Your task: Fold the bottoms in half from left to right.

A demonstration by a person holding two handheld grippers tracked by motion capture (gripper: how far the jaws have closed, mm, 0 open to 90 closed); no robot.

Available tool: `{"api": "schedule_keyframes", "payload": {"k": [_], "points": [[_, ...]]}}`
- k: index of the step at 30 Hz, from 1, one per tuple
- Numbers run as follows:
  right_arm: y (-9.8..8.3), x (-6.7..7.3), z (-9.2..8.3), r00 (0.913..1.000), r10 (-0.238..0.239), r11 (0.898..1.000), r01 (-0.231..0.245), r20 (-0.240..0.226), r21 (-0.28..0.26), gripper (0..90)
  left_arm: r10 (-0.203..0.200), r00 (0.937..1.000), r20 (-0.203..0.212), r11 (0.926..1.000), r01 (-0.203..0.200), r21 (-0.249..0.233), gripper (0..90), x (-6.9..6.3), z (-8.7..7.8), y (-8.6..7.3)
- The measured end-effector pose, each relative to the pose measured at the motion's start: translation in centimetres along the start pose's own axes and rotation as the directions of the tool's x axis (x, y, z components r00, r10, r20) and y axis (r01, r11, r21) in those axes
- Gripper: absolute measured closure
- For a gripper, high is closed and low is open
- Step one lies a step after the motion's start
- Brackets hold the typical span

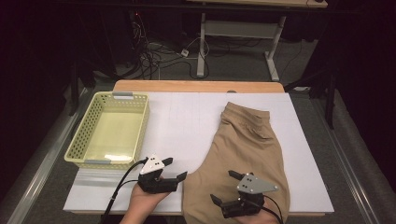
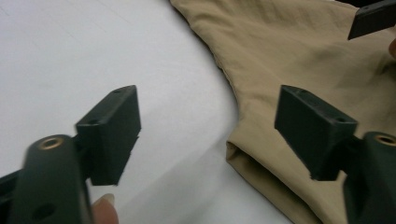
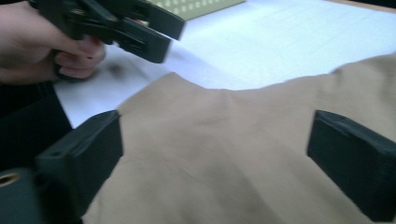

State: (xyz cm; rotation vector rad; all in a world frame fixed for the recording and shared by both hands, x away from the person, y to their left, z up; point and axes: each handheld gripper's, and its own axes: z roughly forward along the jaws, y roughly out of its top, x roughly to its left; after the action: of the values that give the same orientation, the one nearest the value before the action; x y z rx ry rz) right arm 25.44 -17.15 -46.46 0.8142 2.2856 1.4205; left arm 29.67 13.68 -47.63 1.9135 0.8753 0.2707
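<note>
My left gripper [image 1: 173,169] had its jaws wide and empty at the lower centre of the high view, just beside the tan shorts' [image 1: 247,149] folded edge. My right gripper [image 1: 225,186] hung over the shorts at lower right, jaws wide too, gripping nothing. The shorts lay folded on the white worktop [image 1: 187,121], the yellow basket [image 1: 79,140] at left. I judged a fold done; next came regrasping the cloth.
</note>
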Motion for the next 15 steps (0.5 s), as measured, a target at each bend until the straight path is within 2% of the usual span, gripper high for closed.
{"api": "schedule_keyframes", "payload": {"k": [5, 9, 13, 15], "points": [[-0.2, -0.9, -1.0, 0.9989, 0.005, 1.0, -0.004, 0.047, -0.022, 0.4, -0.006, 0.9995, -0.03, 0.9999, 0.006, -0.016, 9.7, -0.2, 0.1, -0.1], [-0.3, -1.3, -1.5, 0.9981, 0.012, 1.0, -0.01, 0.06, -0.028, 0.4, 0.019, 0.9976, -0.067, 0.9993, -0.017, 0.032, 0.0, -0.3, 0.5, -0.1], [-0.4, -1.7, -1.7, 0.9972, 0.01, 1.0, -0.008, 0.074, -0.028, 0.4, 0.027, 0.9965, -0.079, 0.999, -0.024, 0.037, 0.0, 0.0, 0.2, 0.0], [-0.4, -1.8, -1.9, 0.9967, 0.013, 0.999, -0.011, 0.081, -0.031, 0.4, 0.058, 0.9955, -0.075, 0.9944, -0.051, 0.093, 0.0, 0.4, 0.2, 0.3]]}}
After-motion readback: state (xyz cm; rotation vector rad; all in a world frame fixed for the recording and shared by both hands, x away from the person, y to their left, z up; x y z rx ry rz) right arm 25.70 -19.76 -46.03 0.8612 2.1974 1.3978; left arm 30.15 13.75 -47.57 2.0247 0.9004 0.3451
